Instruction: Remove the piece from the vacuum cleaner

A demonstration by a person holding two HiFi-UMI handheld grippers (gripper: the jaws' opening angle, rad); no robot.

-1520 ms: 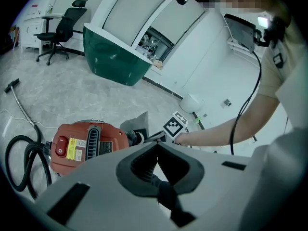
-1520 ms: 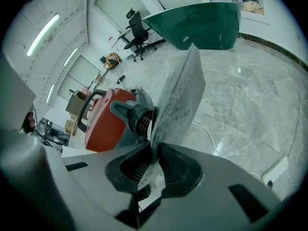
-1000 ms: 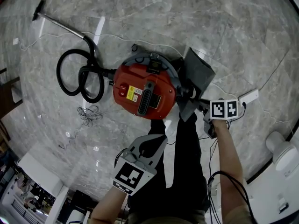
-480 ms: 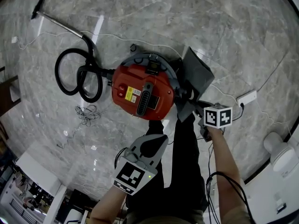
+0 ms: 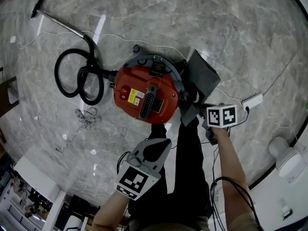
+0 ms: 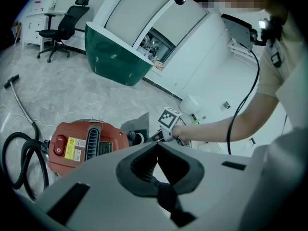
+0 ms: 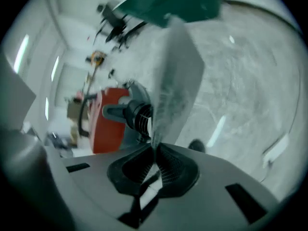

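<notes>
- Right tool (image 7: 155,148) first: its marker cube has rolled a touch since a second ago, and the jaws have just been closing. They're now pinched on the bottom edge of the grey piece (image 7: 175,81), with the thin sheet caught between the pads.
- Far left, the wand (image 5: 57,23) lies out on the floor (image 5: 216,23), and the black hose (image 5: 77,81) loops back into the machine's left side.
- Centre, the red vacuum cleaner (image 5: 146,94) sits on the floor, switch and yellow label facing up.
- Just below it, the left tool (image 5: 161,142) hangs over the person's legs (image 5: 190,167), clenched on nothing. It points at the vacuum's near side but stays clear of it.
- Now the key bit: the grey piece stands at the vacuum's right flank, joined to it by a black ribbed neck (image 7: 139,115). Its long side runs away from the person, alongside the red body, and the neck points out to the right.
- So the right hand is the near one and already has the piece, while the left is well apart from it.
- My read: the pull wants to go rightward, straight off along that neck and away from the red body. A crooked tug on so thin an edge could slip, or only bend the sheet.
- Far right, a white power strip (image 5: 252,100) lies on the floor just beyond the right tool, so it's worth minding on the way out.
</notes>
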